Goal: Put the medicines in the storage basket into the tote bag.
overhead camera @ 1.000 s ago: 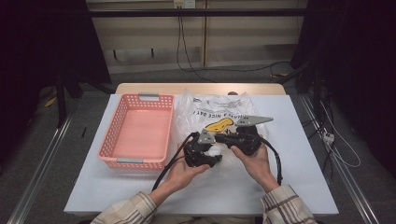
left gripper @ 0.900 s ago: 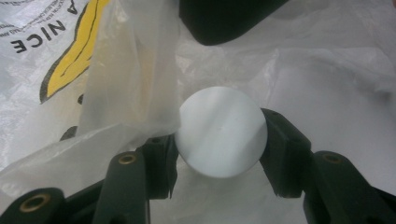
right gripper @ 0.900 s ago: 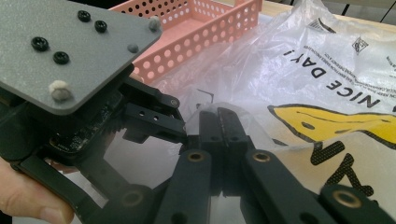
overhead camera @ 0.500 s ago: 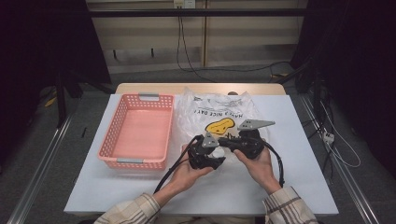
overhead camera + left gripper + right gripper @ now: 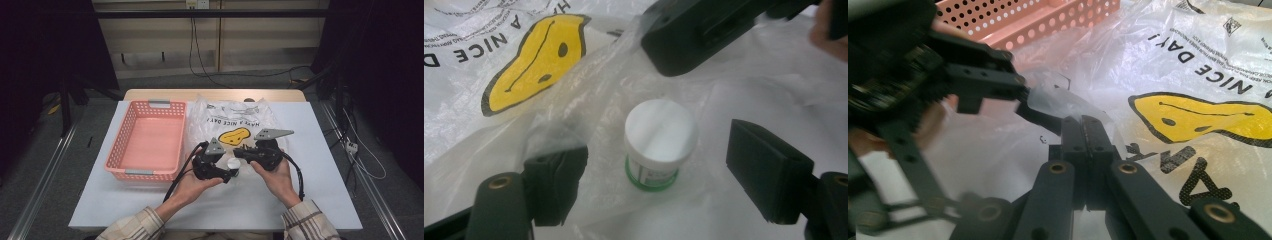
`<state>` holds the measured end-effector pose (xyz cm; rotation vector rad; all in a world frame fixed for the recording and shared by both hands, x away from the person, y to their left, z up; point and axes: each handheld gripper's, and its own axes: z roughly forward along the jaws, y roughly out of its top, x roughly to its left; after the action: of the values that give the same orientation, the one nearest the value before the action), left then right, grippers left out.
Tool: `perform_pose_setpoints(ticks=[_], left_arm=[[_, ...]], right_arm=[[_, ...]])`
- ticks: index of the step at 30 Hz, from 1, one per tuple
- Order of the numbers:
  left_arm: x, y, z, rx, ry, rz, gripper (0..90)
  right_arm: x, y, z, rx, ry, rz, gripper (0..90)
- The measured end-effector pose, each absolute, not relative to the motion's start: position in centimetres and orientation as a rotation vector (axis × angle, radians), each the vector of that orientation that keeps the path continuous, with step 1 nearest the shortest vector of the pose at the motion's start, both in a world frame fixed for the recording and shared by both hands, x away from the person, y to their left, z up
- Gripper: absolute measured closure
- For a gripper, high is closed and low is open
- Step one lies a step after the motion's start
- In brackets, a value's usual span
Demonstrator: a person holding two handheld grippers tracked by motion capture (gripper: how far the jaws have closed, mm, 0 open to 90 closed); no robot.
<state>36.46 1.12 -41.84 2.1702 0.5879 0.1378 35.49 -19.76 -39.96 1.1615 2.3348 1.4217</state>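
Note:
A small jar [image 5: 660, 135] with a white lid and green base stands upright on the white plastic of a bag [image 5: 235, 117] printed with a yellow smiley. My left gripper [image 5: 659, 155] is open. Its jaws have just been opening and stand either side of the jar [image 5: 233, 164] without touching it. My right gripper [image 5: 1082, 131] is shut on a thin edge of the bag's film [image 5: 1048, 102] and holds it lifted just above the jar. In the high view the left gripper [image 5: 229, 170] and the right gripper [image 5: 239, 152] meet at the bag's near edge.
A pink perforated basket [image 5: 116, 155] stands left of the bag, its wall [image 5: 1048, 20] close behind the left gripper. The white table top [image 5: 320, 165] has bare room to the right and along the near edge. Black cables trail from both grippers.
The left gripper's jaws have spread wider, and the jar's white lid now shows between the two grippers. The right gripper has kept its place and its grip on the film.

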Motion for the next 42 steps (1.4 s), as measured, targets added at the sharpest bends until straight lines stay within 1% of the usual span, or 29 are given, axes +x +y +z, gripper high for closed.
perform_pose_setpoints(ticks=[3, 8, 18, 21, 25, 30, 31, 33, 35, 37, 42], left_arm=[[35.9, 1.9, -41.2, 2.167, 0.561, 0.121, 22.3], [34.8, 3.3, -40.2, 2.146, 0.558, 0.145, 18.2], [32.8, 6.9, -38.6, 2.105, 0.525, 0.171, 17.4], [32.7, 8.0, -38.9, 2.108, 0.538, 0.178, 17.4], [32.9, 9.3, -40.0, 2.126, 0.604, 0.185, 17.4], [31.8, 10.4, -40.2, 2.127, 0.603, 0.195, 17.7], [31.5, 10.7, -40.3, 2.133, 0.601, 0.199, 17.3], [31.0, 11.2, -40.5, 2.126, 0.602, 0.202, 17.1], [30.5, 11.5, -40.5, 2.129, 0.620, 0.193, 16.8], [29.9, 11.8, -40.5, 2.129, 0.613, 0.190, 15.6], [29.4, 12.5, -41.2, 2.148, 0.598, 0.188, 15.3]], right_arm=[[35.5, -19.8, -40.0, 1.165, 2.335, 1.416, 90.0], [35.6, -19.9, -40.0, 1.170, 2.329, 1.408, 90.0], [35.4, -19.9, -40.2, 1.163, 2.344, 1.395, 90.0], [35.1, -20.0, -40.2, 1.175, 2.355, 1.387, 90.0], [34.4, -20.2, -40.2, 1.170, 2.355, 1.386, 90.0], [34.1, -20.2, -40.7, 1.166, 2.392, 1.368, 89.3], [34.0, -20.2, -40.9, 1.167, 2.395, 1.364, 87.3], [33.8, -20.3, -41.0, 1.173, 2.391, 1.362, 79.8], [33.6, -20.4, -40.9, 1.178, 2.385, 1.362, 75.5], [33.4, -20.5, -40.8, 1.181, 2.376, 1.358, 67.7], [32.5, -20.9, -40.4, 1.156, 2.341, 1.358, 52.0]])
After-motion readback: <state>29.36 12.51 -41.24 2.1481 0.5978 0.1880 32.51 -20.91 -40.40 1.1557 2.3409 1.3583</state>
